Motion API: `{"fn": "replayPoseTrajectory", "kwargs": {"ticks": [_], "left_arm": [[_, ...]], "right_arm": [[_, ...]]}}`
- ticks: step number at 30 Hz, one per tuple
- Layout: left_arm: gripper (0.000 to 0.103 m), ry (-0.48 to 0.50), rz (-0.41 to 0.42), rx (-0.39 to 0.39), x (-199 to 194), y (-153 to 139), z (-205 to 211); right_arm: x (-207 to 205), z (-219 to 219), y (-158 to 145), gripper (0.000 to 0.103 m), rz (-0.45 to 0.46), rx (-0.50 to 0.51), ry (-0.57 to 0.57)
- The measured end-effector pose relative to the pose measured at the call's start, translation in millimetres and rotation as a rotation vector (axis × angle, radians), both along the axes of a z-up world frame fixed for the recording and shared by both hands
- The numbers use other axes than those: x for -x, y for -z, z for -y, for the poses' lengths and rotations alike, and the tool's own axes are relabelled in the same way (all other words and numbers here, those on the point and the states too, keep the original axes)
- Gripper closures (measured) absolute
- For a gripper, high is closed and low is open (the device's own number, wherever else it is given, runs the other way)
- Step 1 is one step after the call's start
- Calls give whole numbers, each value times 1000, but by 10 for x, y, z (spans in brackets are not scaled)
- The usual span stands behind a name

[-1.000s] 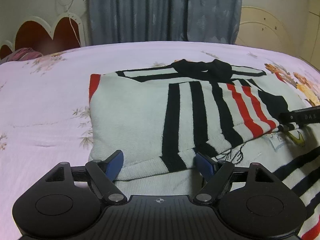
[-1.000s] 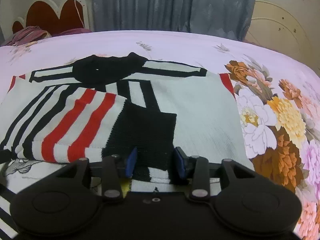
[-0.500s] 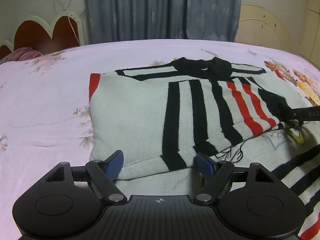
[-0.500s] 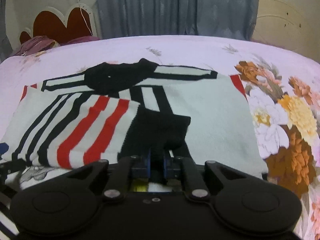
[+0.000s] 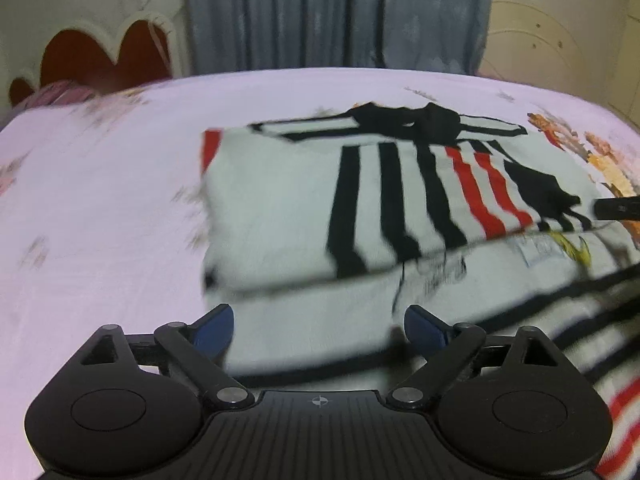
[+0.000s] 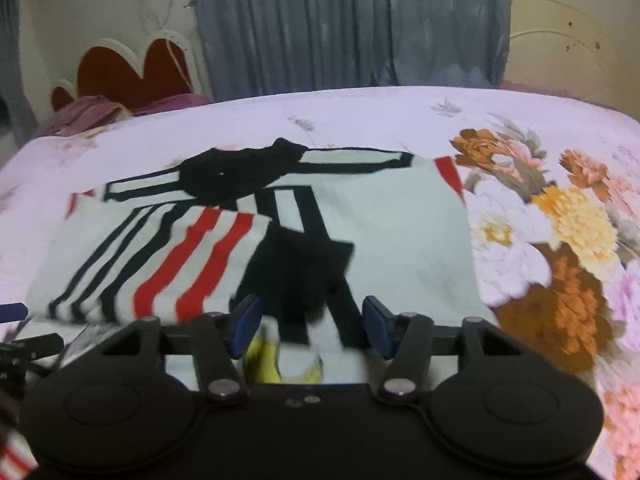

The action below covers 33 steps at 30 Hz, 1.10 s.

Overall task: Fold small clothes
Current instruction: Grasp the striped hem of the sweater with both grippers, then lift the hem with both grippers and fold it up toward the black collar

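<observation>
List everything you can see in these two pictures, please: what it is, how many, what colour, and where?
Sweater: one, pale with black and red stripes, black collar, lying partly folded on the bed.
Sleeve: one, striped with a black cuff, folded across the sweater's front.
Bedsheet: one, pale pink with a flower print, under the sweater.
Large flowers: a cluster, orange, white and yellow, printed on the sheet to the right of the sweater.
Headboard: one, dark red with a cream scalloped edge, far left.
Curtain: grey-blue, behind the bed.
Purple cloth: one bundle, by the headboard.
Left gripper: one, black with blue pads, open, near the sweater's near edge.
Right gripper: one, black with blue pads, open, at the black cuff.
</observation>
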<state>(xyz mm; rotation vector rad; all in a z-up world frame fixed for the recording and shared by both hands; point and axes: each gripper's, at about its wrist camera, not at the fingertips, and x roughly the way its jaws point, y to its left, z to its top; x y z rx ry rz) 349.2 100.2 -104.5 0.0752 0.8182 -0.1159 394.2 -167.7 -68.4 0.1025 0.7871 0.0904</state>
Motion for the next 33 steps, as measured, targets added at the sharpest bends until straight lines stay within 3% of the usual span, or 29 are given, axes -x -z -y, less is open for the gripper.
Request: {"fn": "replayPoseTrajectory", "kwargs": {"ticks": [3,5,9,15,17,23,26,27,28,29,30,33], "left_arm": [[15,-15,-37,41,399,27,-172],[37,-34,-75,42,659,78,-264],[37,-78,-103,135,1174,94,-438],[37,-80,-164,389,1690,209,-558],[37,-87,-176,493,1804,250,-636],[37,-108,-173,670,1988,406,-685],[37,-80,-170,673,1950,430,-614],[37,-65,-168,658,1931,417,-577],[56,-53,-163,631,1908,409,-540],[97,-63,-166,596,1917,397,-526],[97,-92,-184,615,1941,428,-560],[97,-131,-136,642,2041,430,-679]], "right_arm": [[379,322,-58,51,-11,-42,5],[676,573,-40,52,-42,-85,19],[1261,947,84,56,-110,-173,52],[1914,1159,380,55,-187,-354,46],[2021,1150,393,56,-188,-399,16],[2113,1090,519,61,-235,-562,-41],[2049,1060,592,76,-265,-640,-66],[2024,1033,617,90,-279,-645,-84],[2012,1003,620,97,-281,-640,-111],[2017,980,603,97,-269,-624,-134],[2046,986,577,98,-252,-608,-144],[2112,1139,448,98,-167,-653,-122]]}}
